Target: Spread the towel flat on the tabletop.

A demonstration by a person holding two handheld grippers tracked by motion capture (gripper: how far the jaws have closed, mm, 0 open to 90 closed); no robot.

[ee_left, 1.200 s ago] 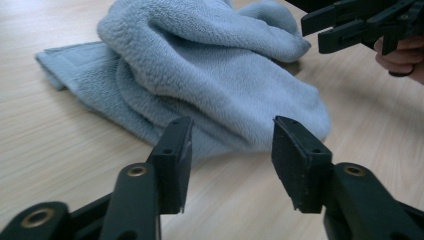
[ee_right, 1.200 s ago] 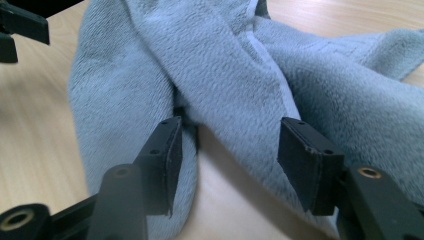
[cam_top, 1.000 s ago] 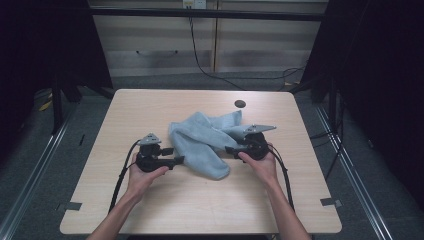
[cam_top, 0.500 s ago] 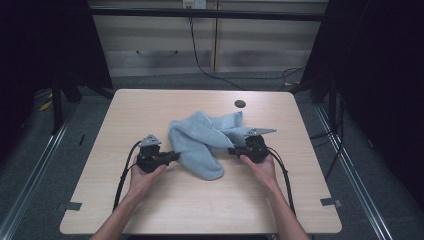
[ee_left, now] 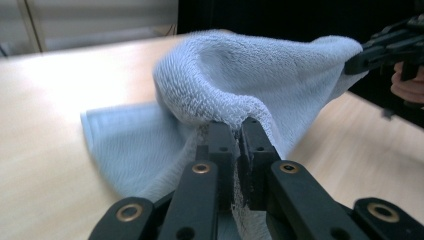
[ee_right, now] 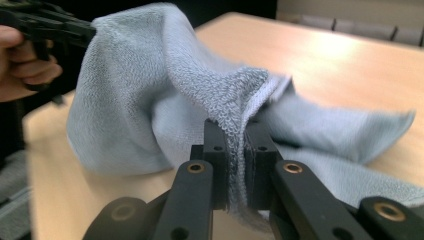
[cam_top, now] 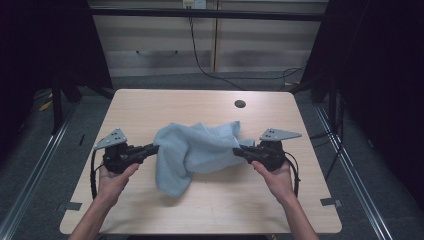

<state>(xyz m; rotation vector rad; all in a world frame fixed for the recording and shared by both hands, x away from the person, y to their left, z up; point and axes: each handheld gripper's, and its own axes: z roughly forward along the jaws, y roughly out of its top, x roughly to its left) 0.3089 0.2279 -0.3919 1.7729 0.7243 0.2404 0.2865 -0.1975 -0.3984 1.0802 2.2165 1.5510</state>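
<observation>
Both hand-held grippers are clamping the light-blue towel (cam_top: 195, 150): the left hand-held gripper (cam_top: 151, 148) pinching its left edge, the right hand-held gripper (cam_top: 239, 150) its right edge. It is sagging between them, long axis left-right, its near corner resting on the worktop (cam_top: 150, 107).

Light wooden table (cam_top: 150, 107) with rounded corners and a dark round hole (cam_top: 240, 104) near the far edge. Grey floor (cam_top: 30, 165) all around, metal rails (cam_top: 47, 145) along both sides. Pale panelled wall (cam_top: 165, 45) behind, black cable (cam_top: 200, 60) trailing down it. Dark curtains (cam_top: 380, 75) left and right. Even overhead lighting, soft glare across the tabletop.
</observation>
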